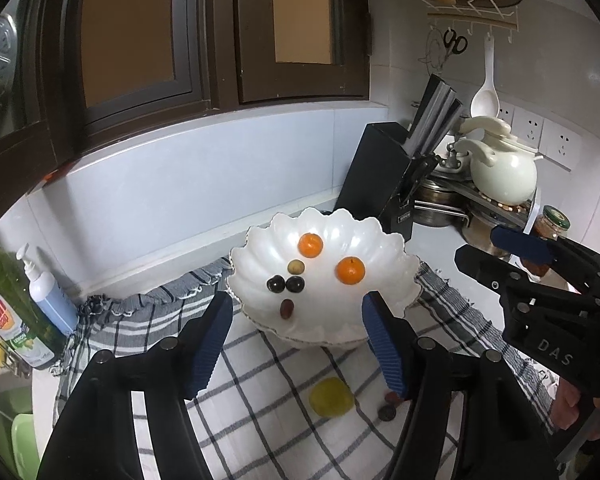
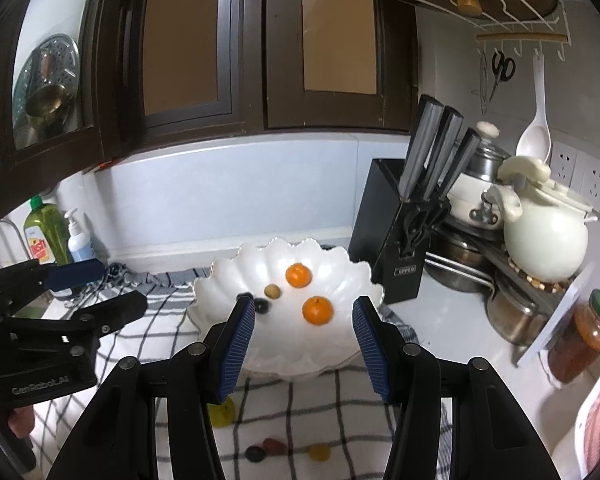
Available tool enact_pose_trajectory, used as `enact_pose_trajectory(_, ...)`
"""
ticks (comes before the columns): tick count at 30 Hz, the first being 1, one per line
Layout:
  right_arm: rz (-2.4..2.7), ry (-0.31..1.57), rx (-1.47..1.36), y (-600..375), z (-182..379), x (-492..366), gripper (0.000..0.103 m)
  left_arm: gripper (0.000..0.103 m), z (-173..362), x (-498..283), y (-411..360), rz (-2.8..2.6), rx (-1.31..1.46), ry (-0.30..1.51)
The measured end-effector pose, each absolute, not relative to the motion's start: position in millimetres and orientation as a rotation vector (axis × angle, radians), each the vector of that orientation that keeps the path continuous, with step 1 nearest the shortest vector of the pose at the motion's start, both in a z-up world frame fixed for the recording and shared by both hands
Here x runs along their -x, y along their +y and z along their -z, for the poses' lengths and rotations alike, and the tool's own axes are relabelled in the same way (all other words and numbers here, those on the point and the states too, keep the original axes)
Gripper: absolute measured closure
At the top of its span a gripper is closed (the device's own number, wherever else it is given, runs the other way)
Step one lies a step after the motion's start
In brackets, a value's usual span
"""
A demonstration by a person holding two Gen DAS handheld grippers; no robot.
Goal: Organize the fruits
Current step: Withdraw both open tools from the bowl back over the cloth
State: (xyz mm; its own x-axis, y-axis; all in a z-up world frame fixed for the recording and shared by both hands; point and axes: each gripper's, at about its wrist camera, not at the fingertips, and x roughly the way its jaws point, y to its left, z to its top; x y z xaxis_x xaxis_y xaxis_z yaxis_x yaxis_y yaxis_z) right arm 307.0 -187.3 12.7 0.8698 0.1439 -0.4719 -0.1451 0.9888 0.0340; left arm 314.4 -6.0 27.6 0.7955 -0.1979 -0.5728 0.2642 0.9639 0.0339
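Observation:
A white scalloped bowl (image 1: 380,252) (image 2: 340,276) sits on a checked cloth. It holds two oranges (image 1: 311,245) (image 1: 351,270) (image 2: 318,310), a small tan fruit (image 1: 295,267), two dark grapes (image 1: 285,284) and a reddish grape (image 1: 286,309). On the cloth in front lie a yellow-green fruit (image 1: 331,397) (image 2: 223,412), a dark grape (image 1: 387,413) (image 2: 255,453), a red grape (image 2: 274,445) and a small yellow fruit (image 2: 319,452). My left gripper (image 1: 296,344) is open and empty above the bowl's near rim. My right gripper (image 2: 303,348) is open and empty, also before the bowl.
A black knife block (image 1: 380,176) (image 2: 396,240) stands right of the bowl, with pots and a white kettle (image 2: 544,236) behind. A jar (image 2: 584,336) stands at the right. Soap bottles (image 1: 48,292) stand at the left by the sink.

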Motion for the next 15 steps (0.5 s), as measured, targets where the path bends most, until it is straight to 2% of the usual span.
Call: enact_pose_trajectory(15,-0.167,0.583,0.013,-186.9,17.3,-288.9,0.051,0.035,-5.1,-289.0,-6.1,0.256,-0.149,0.62)
